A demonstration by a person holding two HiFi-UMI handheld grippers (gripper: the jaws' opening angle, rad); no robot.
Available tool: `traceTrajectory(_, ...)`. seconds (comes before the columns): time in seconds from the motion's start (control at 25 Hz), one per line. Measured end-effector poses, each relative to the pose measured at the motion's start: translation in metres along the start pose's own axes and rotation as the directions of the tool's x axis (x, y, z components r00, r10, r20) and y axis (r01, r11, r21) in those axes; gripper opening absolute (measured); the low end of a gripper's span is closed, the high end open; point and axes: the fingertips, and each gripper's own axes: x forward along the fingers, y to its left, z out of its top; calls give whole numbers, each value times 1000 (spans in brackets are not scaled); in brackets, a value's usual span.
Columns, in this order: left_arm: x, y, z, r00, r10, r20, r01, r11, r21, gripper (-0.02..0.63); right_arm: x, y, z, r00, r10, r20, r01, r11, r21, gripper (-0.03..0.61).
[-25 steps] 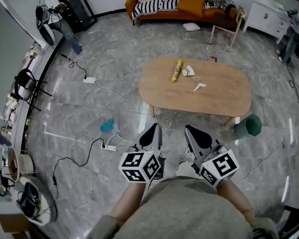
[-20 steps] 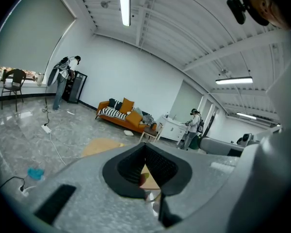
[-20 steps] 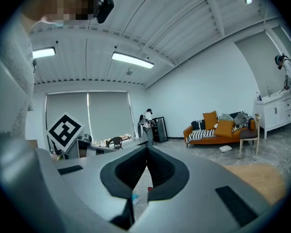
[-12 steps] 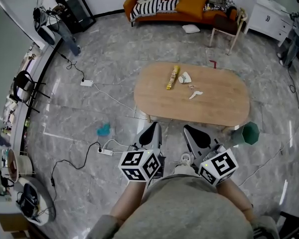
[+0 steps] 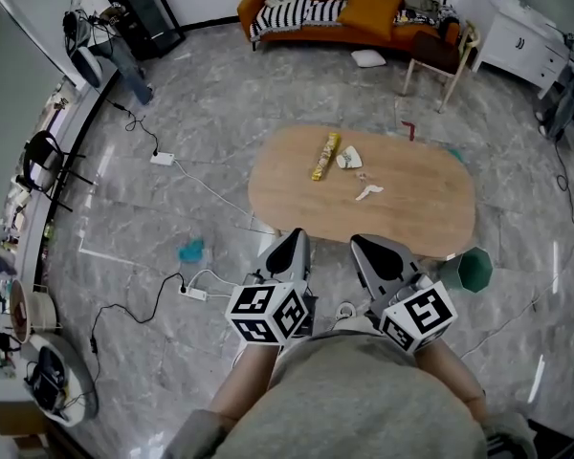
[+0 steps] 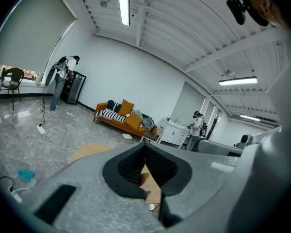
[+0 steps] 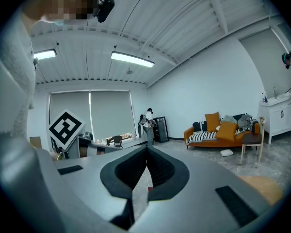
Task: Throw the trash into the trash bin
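Note:
An oval wooden table stands ahead of me in the head view. On it lie a yellow wrapper, a crumpled white and green piece and a white scrap. A green trash bin stands on the floor by the table's near right end. My left gripper and right gripper are held side by side just short of the table's near edge, both shut with nothing in them. The left gripper view looks over its closed jaws at the table. The right gripper points left of the table.
Power strips and cables run over the floor at the left, next to a teal cloth. An orange sofa, a stool and a white cabinet stand at the back. A person is at the far left.
The table and the bin have come closer to both grippers in the head view. Both grippers stay shut and side by side.

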Motion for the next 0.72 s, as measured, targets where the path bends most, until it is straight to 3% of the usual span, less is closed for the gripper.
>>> traceTrajectory(0.72, 52, -13, -3, 998, 65, 8, -65, 998, -17, -3, 2, -63, -4, 998, 48, -28, -48, 999, 12, 8)
